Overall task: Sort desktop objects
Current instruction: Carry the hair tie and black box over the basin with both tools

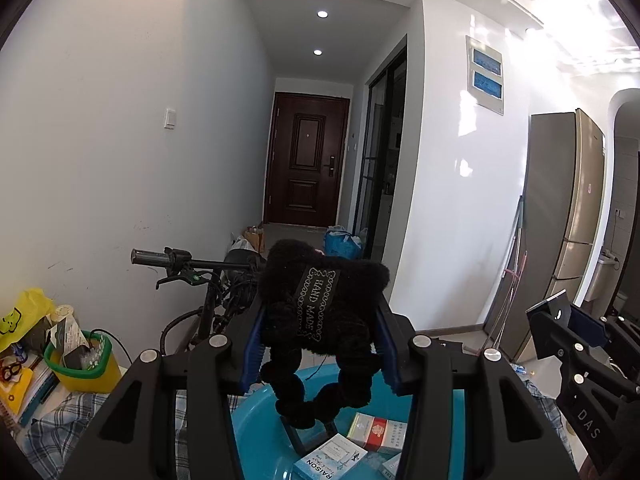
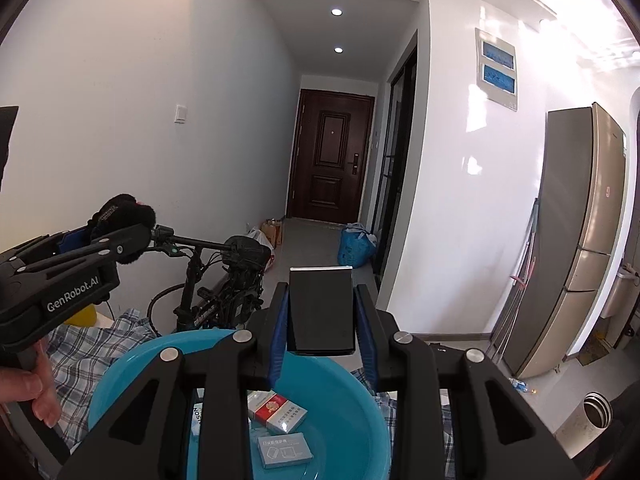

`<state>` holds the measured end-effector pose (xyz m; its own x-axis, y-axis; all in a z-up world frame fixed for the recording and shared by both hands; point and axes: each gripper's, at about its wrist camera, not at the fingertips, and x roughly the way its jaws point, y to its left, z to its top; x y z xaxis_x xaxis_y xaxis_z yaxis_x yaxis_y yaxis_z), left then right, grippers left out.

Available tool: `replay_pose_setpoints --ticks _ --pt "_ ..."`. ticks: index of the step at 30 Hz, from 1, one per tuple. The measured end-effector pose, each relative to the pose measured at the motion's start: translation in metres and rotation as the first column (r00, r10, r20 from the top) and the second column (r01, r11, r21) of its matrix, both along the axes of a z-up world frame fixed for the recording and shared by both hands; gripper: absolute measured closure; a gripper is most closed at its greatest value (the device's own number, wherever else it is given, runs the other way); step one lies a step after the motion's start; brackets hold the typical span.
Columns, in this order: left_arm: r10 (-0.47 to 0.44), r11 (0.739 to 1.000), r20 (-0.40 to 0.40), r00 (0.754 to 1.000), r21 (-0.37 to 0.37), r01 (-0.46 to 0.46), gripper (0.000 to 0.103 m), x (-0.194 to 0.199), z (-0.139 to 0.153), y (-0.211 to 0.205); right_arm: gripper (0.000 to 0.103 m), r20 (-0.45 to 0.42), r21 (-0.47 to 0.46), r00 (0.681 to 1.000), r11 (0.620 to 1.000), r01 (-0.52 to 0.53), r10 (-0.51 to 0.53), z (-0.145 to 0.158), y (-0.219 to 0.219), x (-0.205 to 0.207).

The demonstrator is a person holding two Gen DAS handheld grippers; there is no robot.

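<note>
The left gripper [image 1: 320,344] fingers clamp a fuzzy black knitted pouch [image 1: 320,300]; the right gripper [image 2: 322,332] fingers clamp a glossy black rectangular box [image 2: 321,312], both above the round teal plastic basin [image 2: 352,412] holding small cardboard boxes [image 2: 276,412].

Dark brown entry door [image 1: 306,160] at hallway end, two ceiling downlights [image 1: 322,14] lit above. Bicycle [image 1: 208,292] leans at left wall; blue bag [image 1: 340,242] on the floor near a glass sliding door [image 1: 380,152]. Champagne fridge [image 2: 576,236] stands right, wall switch [image 2: 181,114] left.
</note>
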<state>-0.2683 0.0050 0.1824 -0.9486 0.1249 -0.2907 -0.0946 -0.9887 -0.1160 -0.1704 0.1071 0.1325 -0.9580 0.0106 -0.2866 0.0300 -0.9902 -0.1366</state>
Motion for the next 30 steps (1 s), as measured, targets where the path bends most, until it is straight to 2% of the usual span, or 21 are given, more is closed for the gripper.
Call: replay_pose_setpoints --ticks 3,5,9,12,14,16,18,21,22,23,26,27,28,30 --pt "0.03 0.997 0.03 0.999 -0.073 -0.028 0.053 -0.011 -0.006 0.0 0.073 0.049 -0.045 0.998 0.998 0.037 -0.035 0.0 0.01 -0.013" --pt "0.013 0.998 0.025 1.0 -0.056 -0.011 0.053 -0.008 -0.009 -0.002 0.073 0.06 -0.057 0.997 0.997 0.045 -0.041 0.003 0.013 -0.017" --pt "0.019 0.999 0.019 1.0 -0.044 -0.018 0.053 -0.002 -0.008 -0.005 0.073 0.022 0.019 0.999 0.999 0.034 -0.035 0.013 0.004 -0.013" --pt "0.016 1.0 0.025 1.0 -0.014 -0.015 0.053 -0.002 -0.003 -0.008 0.073 0.005 -0.02 1.0 1.0 0.016 -0.016 0.019 0.004 -0.006" --pt "-0.031 0.999 0.06 0.998 0.025 0.03 0.053 -0.005 -0.002 -0.011 0.073 0.012 -0.009 1.0 1.0 0.016 -0.016 0.019 0.001 -0.007" --pt "-0.026 0.999 0.098 0.995 0.022 0.024 0.053 -0.008 -0.001 -0.012 0.073 0.037 0.01 0.999 1.0 0.021 -0.022 0.017 0.0 -0.01" --pt "-0.023 1.0 0.181 0.983 -0.001 0.024 0.053 -0.019 -0.003 -0.011 0.073 0.157 0.036 0.986 0.998 0.043 -0.049 0.012 -0.001 -0.026" --pt "0.02 0.996 0.359 0.933 -0.084 0.011 0.053 -0.039 -0.012 -0.002 0.074 0.356 0.059 0.933 0.998 0.032 -0.051 0.0 -0.001 -0.051" --pt "-0.002 0.996 0.414 0.91 -0.081 0.039 0.053 -0.044 -0.016 0.001 0.074 0.401 0.054 0.915 0.998 0.019 -0.039 -0.003 0.0 -0.057" --pt "-0.019 0.995 0.476 0.879 -0.081 0.065 0.053 -0.049 -0.021 0.004 0.074 0.455 0.049 0.89 0.999 0.009 -0.03 -0.007 0.001 -0.062" --pt "0.03 0.992 0.629 0.777 -0.116 0.056 0.053 -0.063 -0.038 0.011 0.074 0.594 0.02 0.804 1.0 0.013 -0.022 -0.016 0.007 -0.078" --pt "0.07 0.989 0.654 0.753 -0.146 0.035 0.053 -0.065 -0.042 0.012 0.074 0.608 0.006 0.794 1.0 0.026 -0.024 -0.017 0.011 -0.079" --pt "0.105 0.984 0.66 0.744 -0.177 0.018 0.053 -0.064 -0.043 0.014 0.074 0.596 -0.014 0.802 0.998 0.056 -0.036 -0.015 0.015 -0.078" --pt "0.089 0.982 0.66 0.746 -0.184 0.045 0.053 -0.061 -0.039 0.018 0.074 0.585 -0.019 0.808 0.995 0.102 -0.072 -0.012 0.021 -0.076"
